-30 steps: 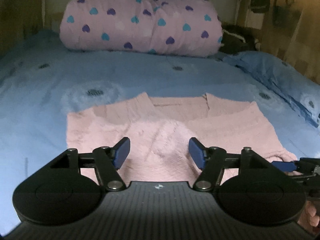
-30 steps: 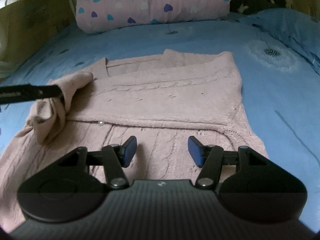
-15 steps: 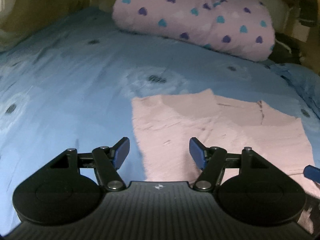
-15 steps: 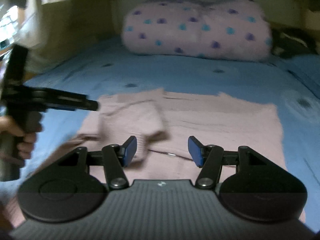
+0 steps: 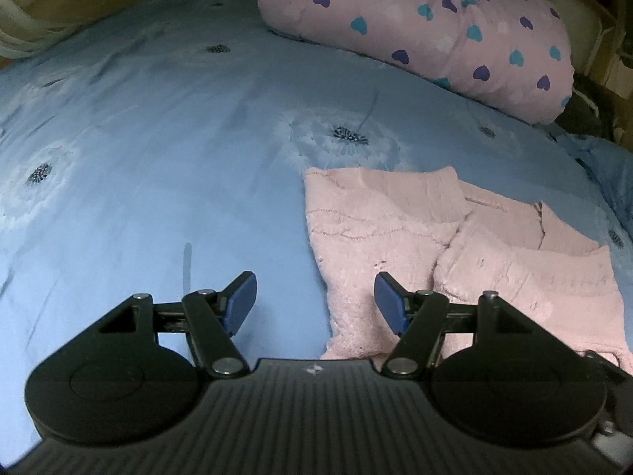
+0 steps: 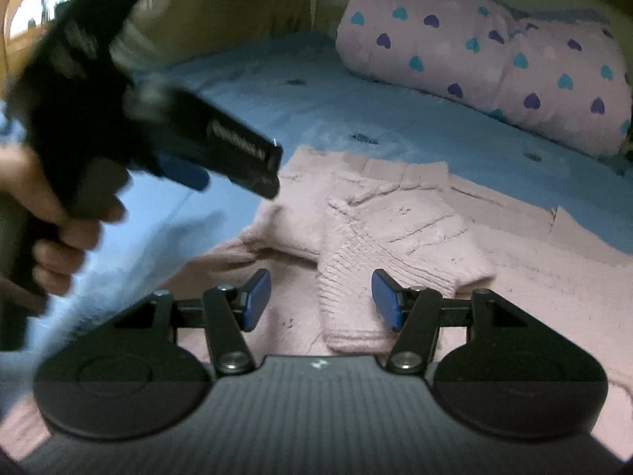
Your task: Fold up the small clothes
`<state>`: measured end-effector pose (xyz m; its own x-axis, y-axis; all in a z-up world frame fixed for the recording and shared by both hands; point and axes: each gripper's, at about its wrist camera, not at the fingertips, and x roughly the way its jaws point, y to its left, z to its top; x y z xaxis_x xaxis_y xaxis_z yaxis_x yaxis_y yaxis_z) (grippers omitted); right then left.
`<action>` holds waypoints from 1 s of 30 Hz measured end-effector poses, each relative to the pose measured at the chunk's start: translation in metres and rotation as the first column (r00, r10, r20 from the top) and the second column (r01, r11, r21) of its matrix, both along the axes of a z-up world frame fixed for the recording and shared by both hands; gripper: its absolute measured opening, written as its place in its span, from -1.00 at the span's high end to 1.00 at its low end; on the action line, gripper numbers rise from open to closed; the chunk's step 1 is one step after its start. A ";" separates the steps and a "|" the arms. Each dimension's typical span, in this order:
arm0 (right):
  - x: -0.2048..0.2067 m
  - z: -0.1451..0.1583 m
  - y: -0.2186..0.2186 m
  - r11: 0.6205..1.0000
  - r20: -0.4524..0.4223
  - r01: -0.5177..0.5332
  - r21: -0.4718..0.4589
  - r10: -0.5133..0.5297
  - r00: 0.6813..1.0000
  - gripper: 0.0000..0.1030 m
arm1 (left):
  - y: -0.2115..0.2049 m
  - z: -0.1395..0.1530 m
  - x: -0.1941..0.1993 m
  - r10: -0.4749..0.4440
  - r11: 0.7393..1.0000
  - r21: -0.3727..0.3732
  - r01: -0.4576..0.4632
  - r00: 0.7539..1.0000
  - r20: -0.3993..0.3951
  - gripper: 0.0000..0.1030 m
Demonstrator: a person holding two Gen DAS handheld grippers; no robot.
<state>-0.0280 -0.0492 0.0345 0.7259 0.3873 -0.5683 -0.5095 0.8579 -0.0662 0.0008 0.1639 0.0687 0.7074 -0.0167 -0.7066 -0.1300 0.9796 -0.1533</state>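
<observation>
A pink knitted cardigan (image 5: 395,229) lies flat on the blue bed sheet (image 5: 158,158). One sleeve (image 6: 379,253) is folded in across its front. My left gripper (image 5: 314,303) is open and empty, above the cardigan's left edge and the sheet beside it. My right gripper (image 6: 320,301) is open and empty, low over the cuff end of the folded sleeve. The left gripper also shows in the right wrist view (image 6: 221,158), blurred, held in a hand above the cardigan's left side.
A pink quilt with heart print (image 5: 435,35) lies rolled at the head of the bed; it also shows in the right wrist view (image 6: 494,59). A curtain (image 5: 23,27) hangs at the far left. Dark items (image 5: 589,111) sit at the far right.
The sleeve has been laid across the cardigan's front and let go. My left gripper has swung left and up, away from the cardigan. My right gripper has turned left toward the folded sleeve.
</observation>
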 end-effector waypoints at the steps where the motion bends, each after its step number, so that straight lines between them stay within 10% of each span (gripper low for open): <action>1: 0.002 -0.003 0.003 1.000 0.005 0.006 -0.020 -0.006 1.000 -0.14 | 0.000 0.000 0.000 0.000 1.000 0.001 0.000 1.000 0.001 -0.38; 6: 0.018 -0.019 0.001 0.999 -0.018 0.043 -0.033 -0.044 0.999 -0.09 | -0.004 0.003 -0.002 -0.014 1.000 0.010 0.014 1.000 0.020 -0.38; 11: 0.024 -0.011 -0.017 0.996 -0.046 0.071 0.057 -0.068 0.997 0.68 | -0.012 0.003 -0.001 -0.028 0.999 0.028 0.028 0.999 0.021 -0.38; 21: 0.031 0.045 -0.078 0.964 0.051 0.199 0.179 -0.211 0.976 0.74 | -0.035 0.010 0.001 -0.068 0.996 0.063 0.063 0.994 0.089 -0.38; 30: 0.037 0.067 -0.171 0.869 0.068 0.419 0.262 -0.450 0.891 0.74 | -0.059 0.000 0.007 -0.135 0.987 0.092 0.128 0.988 0.079 -0.39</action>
<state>0.0091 -0.2202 0.1012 0.9091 0.1267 -0.3968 -0.0826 0.9885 0.1264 0.0075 0.1049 0.0691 0.7604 -0.0548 -0.6471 0.0107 0.9974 -0.0719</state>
